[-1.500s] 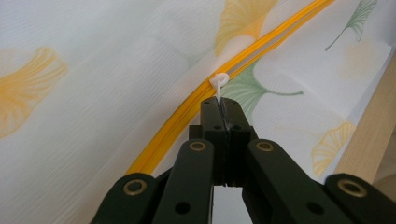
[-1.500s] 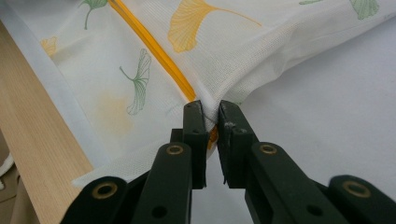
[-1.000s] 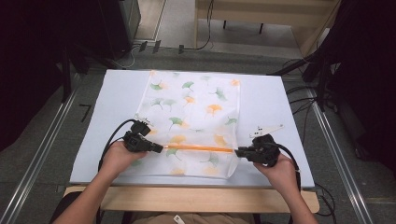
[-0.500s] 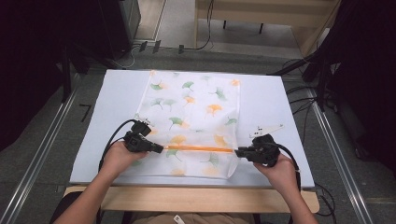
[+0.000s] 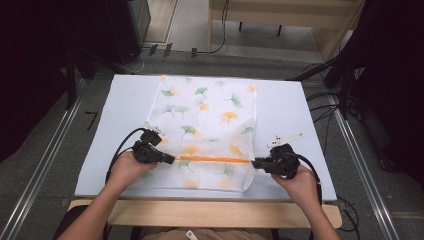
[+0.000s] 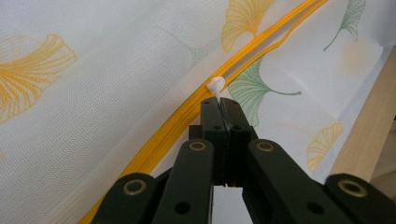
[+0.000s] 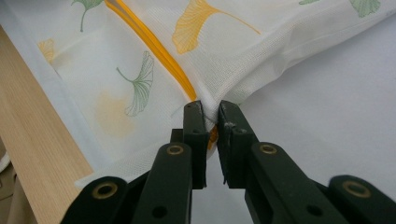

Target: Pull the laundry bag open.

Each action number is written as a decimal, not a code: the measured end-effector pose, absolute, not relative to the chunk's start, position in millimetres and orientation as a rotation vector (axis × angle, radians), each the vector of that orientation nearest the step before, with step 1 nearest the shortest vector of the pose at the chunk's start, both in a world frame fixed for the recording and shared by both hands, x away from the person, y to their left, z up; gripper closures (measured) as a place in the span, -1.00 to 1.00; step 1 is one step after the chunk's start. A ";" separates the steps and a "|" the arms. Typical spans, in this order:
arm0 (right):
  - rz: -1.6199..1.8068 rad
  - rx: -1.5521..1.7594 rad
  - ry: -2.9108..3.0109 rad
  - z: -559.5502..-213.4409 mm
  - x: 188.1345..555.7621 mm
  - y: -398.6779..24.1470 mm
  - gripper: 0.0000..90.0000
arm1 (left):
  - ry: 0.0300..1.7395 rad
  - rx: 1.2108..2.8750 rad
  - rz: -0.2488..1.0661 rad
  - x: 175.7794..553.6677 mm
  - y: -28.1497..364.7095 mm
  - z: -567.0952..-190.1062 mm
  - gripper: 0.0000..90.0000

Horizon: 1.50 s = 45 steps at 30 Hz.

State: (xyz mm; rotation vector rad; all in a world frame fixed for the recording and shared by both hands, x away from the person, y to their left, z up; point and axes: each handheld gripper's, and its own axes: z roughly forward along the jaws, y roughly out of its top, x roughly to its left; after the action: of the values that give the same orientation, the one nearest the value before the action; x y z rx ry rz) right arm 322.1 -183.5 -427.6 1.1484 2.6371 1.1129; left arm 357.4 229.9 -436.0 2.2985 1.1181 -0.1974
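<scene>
High view: zipper (image 5: 214, 160) spans between both tongs.

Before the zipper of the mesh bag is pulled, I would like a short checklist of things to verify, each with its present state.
1. Left gripper shut on the white zipper pull: ok.
2. Right gripper pinching the bag's edge at the zipper's end: ok.
3. Orange zipper lying straight between the two grippers: ok.
4. Mesh bag spread flat on the white table cover: ok.
5. Nothing lying on the bag along the zipper: ok.
6. Whether the slider will run freely: cannot tell.
</scene>
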 end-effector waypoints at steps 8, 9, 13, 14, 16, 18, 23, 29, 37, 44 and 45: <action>1.119 1.150 2.631 -427.1 322.1 -184.4 0.88 | 1.125 2.301 -0.210 357.7 231.4 -435.5 1.00; 1.123 1.149 2.629 -427.1 322.2 -184.4 0.88 | 1.125 2.298 -0.211 357.6 231.8 -435.3 1.00; 1.122 1.151 2.632 -426.8 321.9 -184.1 0.88 | 1.124 2.298 -0.212 357.8 233.0 -435.1 1.00; 1.123 1.149 2.633 -426.7 321.8 -184.1 0.88 | 1.125 2.299 -0.209 357.7 233.2 -435.2 1.00; 1.124 1.148 2.633 -426.5 321.7 -184.1 0.88 | 1.124 2.304 -0.216 357.3 233.5 -435.3 1.00; 1.124 1.149 2.634 -426.6 321.7 -184.2 0.87 | 1.128 2.298 -0.216 357.0 234.7 -434.9 1.00; 1.129 1.145 2.629 -426.9 322.1 -184.8 0.87 | 1.145 2.279 -0.206 356.9 242.8 -432.8 1.00; 1.129 1.150 2.631 -426.9 322.3 -185.2 0.87 | 1.169 2.257 -0.191 355.0 259.5 -430.0 1.00; 1.124 1.162 2.631 -427.3 322.7 -185.5 0.87 | 1.190 2.241 -0.184 352.2 275.1 -429.3 1.00; 1.109 1.161 2.632 -427.9 323.2 -185.8 0.87 | 1.179 2.250 -0.189 352.4 273.2 -429.4 1.00; 1.112 1.159 2.631 -428.3 323.5 -186.1 0.87 | 1.182 2.246 -0.196 352.3 272.8 -429.5 1.00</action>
State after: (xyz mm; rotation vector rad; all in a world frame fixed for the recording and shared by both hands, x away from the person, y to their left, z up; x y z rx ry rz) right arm 323.5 -186.1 -428.3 1.1587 2.6310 1.1119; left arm 352.3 272.8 -429.5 2.2456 1.1817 -0.1958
